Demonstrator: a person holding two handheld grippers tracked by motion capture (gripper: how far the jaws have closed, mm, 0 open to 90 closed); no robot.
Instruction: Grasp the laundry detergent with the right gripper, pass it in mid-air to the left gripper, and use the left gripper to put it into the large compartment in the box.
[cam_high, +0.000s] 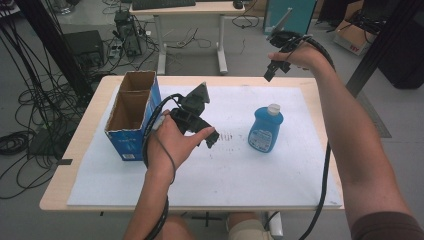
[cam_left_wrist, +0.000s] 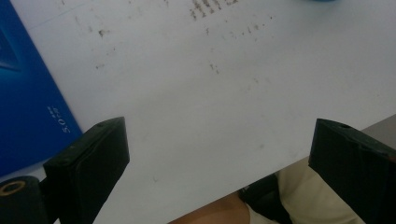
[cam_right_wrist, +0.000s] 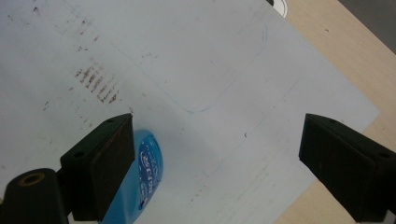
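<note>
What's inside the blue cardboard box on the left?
The blue cardboard box stands open-topped; only brown inner walls show in the high view. Its bottom is hidden by the near wall, so contents can't be ruled out.

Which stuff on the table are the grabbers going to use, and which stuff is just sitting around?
Part of the job:
- blue bottle, standing on the white sheet
- open cardboard box at the left
- left gripper, jaws open, empty
- right gripper, jaws open, empty, raised above the table's far edge

Just lying about:
- cables on the floor
- desk behind, with a keyboard

Bottle (cam_high: 266, 129) right of box (cam_high: 134, 113)
</note>
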